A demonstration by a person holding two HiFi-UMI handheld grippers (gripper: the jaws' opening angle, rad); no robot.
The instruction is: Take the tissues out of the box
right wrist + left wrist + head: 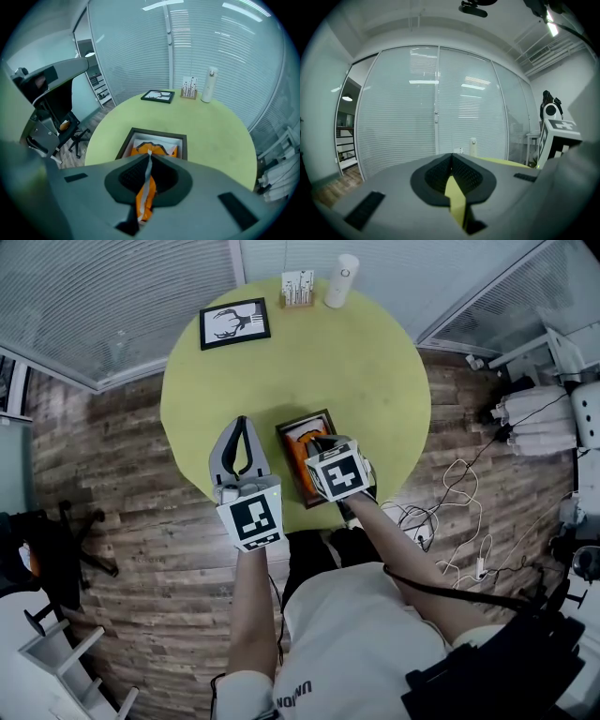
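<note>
A dark box (pixel 322 418) lies near the front edge of the round yellow-green table (pixel 375 371), with an orange tissue pack (pixel 300 442) inside it. In the right gripper view the box (pixel 154 132) and the orange pack (pixel 164 150) sit just below the jaws. My right gripper (pixel 149 158) points steeply down over the pack, shut on a thin white tissue (pixel 148 174) that runs up between its pads. My left gripper (pixel 242 425) hovers left of the box, pointing level across the table. Its jaws (pixel 451 157) are shut with nothing between them.
At the table's far side stand a framed deer picture (pixel 234 322), a small card holder (pixel 297 289) and a white cylinder (pixel 341 280). Glass walls with blinds ring the table. An office chair (pixel 66 540) stands at left, and cables (pixel 459 512) lie on the wooden floor at right.
</note>
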